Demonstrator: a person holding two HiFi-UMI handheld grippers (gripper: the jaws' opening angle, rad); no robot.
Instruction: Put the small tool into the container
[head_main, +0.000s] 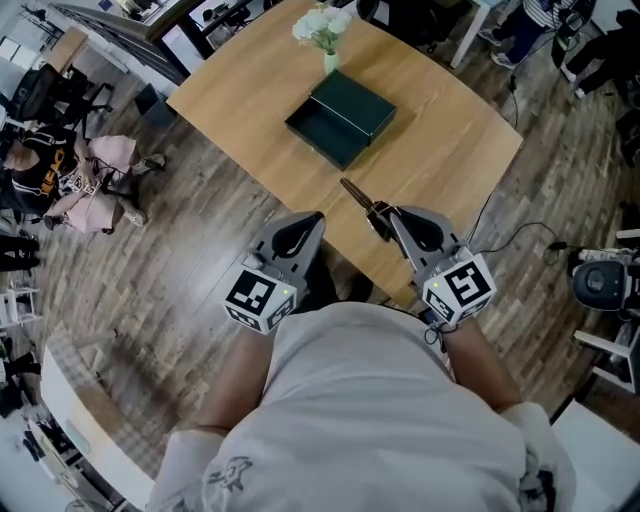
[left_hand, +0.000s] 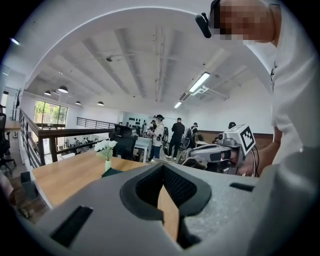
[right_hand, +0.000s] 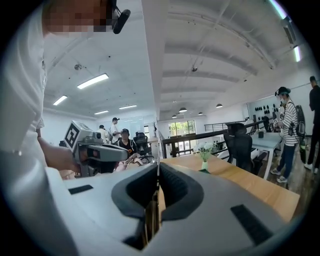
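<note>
**Right jaws pinch the small tool at the near edge of the bench; the container waits further in.**

The right gripper has its jaws pressed together on the small tool. It grips the dark handle end, so the thin brown shaft sticks out ahead, probably so the free end can lead into the opening. The left gripper has its jaws closed on nothing and is held level beside the right one; one grip seems enough for so light a thing. Both grippers nose slightly down over the near edge of the bench. I cannot tell whether the shaft touches the wood. The dark green container lies well apart, mid-bench, with its open part facing up to take the tool from above. A vase of white flowers stands just behind it, which favours coming in from the near side.
</note>
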